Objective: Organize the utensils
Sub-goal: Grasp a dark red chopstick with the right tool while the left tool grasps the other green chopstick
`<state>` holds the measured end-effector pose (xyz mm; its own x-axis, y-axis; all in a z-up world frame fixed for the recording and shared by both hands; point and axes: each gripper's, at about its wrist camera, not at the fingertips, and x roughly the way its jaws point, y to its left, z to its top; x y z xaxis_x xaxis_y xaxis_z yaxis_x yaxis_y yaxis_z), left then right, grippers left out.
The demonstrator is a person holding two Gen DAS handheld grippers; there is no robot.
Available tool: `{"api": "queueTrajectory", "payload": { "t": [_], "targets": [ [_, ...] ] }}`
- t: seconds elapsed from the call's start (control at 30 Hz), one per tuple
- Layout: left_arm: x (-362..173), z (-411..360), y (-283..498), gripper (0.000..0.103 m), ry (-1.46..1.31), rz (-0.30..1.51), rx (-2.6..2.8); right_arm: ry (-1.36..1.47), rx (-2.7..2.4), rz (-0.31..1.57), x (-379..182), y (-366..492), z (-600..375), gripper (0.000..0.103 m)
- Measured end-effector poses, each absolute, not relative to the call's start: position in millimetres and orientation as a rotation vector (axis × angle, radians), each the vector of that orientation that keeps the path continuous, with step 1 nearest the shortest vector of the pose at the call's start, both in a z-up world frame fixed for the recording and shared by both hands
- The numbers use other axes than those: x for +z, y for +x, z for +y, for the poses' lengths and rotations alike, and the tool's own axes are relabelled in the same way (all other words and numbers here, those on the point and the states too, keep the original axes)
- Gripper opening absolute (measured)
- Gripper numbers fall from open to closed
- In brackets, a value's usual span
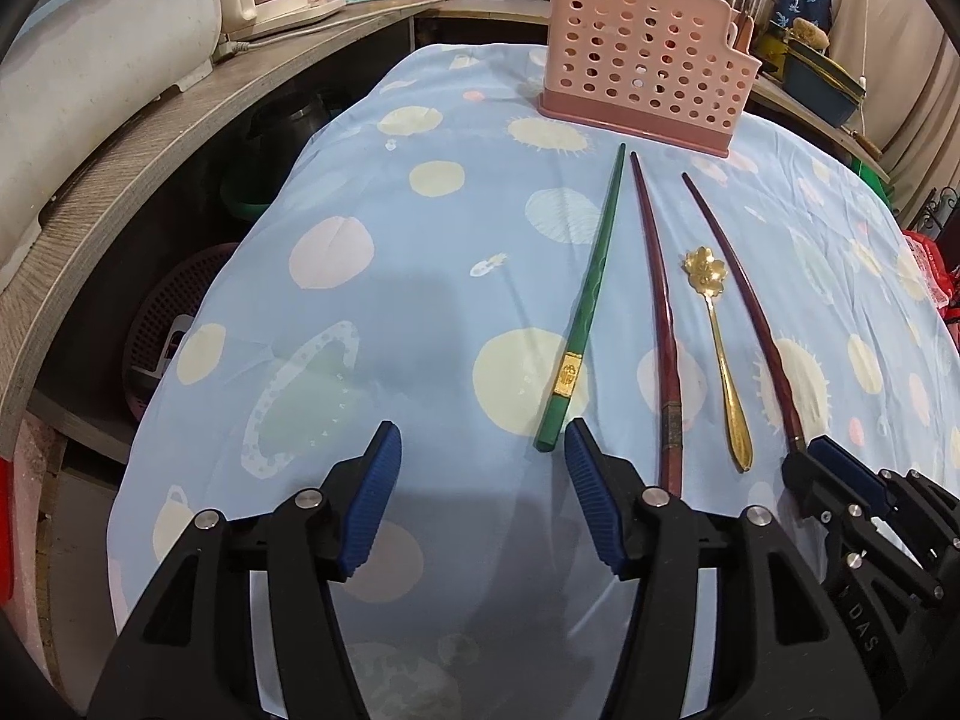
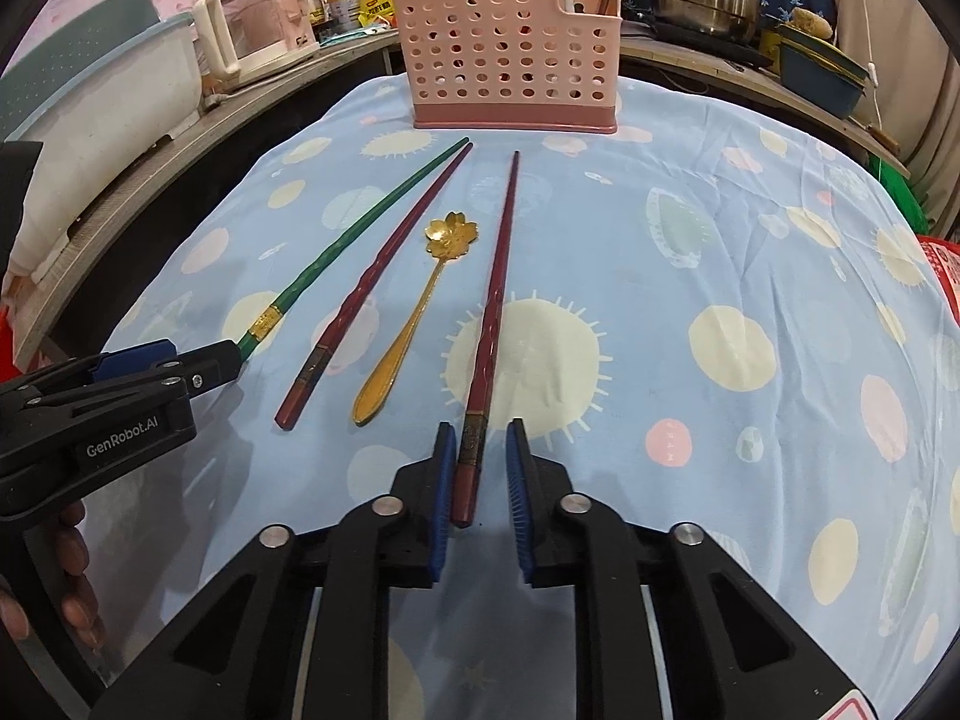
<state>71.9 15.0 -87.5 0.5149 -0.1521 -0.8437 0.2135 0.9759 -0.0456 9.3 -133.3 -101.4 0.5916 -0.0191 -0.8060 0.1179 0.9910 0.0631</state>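
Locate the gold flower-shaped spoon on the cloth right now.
The gold spoon lies flat on the blue cloth between the two dark red chopsticks, flower bowl pointing toward the pink utensil holder, untouched.

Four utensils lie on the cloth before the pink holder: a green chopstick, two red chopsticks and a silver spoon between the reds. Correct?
Not quite: the spoon is gold, not silver, as the right wrist view shows. The rest holds: green chopstick, two red chopsticks, before the pink holder.
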Motion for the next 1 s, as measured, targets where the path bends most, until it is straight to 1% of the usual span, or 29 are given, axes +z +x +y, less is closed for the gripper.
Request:
{"api": "queueTrajectory", "payload": {
  "t": [0.13,0.43,0.5,0.57,0.67,0.7,0.77,0.83,1.0],
  "targets": [
    [-88,14,73,0.055,0.064,1.003,-0.223,0.116,-0.079,0.937,-102,7,-136,0.008],
    [-90,3,87,0.054,0.067,0.996,-0.247,0.119,-0.076,0.937,-102,7,-137,0.008],
    [-92,-1,90,0.051,0.074,1.000,-0.259,0.120,-0.077,0.937,-102,7,-137,0.008],
    [-92,-5,91,0.045,0.087,0.996,-0.261,0.121,-0.076,0.938,-102,7,-137,0.008],
    [-92,-9,90,0.030,0.103,0.991,-0.280,0.128,-0.077,0.933,-102,7,-137,0.009],
    [-92,-10,90,0.028,0.103,0.991,-0.283,0.128,-0.078,0.933,-102,8,-137,0.009],
    [-91,-10,90,0.019,0.103,0.992,-0.290,0.127,-0.077,0.932,-102,9,-136,0.010],
    [-91,-10,89,0.013,0.096,0.995,-0.297,0.130,-0.073,0.930,-102,11,-136,0.010],
    [-89,-5,87,0.010,0.058,1.020,-0.319,0.142,-0.062,0.927,-101,8,-140,0.008]
  ]
}}
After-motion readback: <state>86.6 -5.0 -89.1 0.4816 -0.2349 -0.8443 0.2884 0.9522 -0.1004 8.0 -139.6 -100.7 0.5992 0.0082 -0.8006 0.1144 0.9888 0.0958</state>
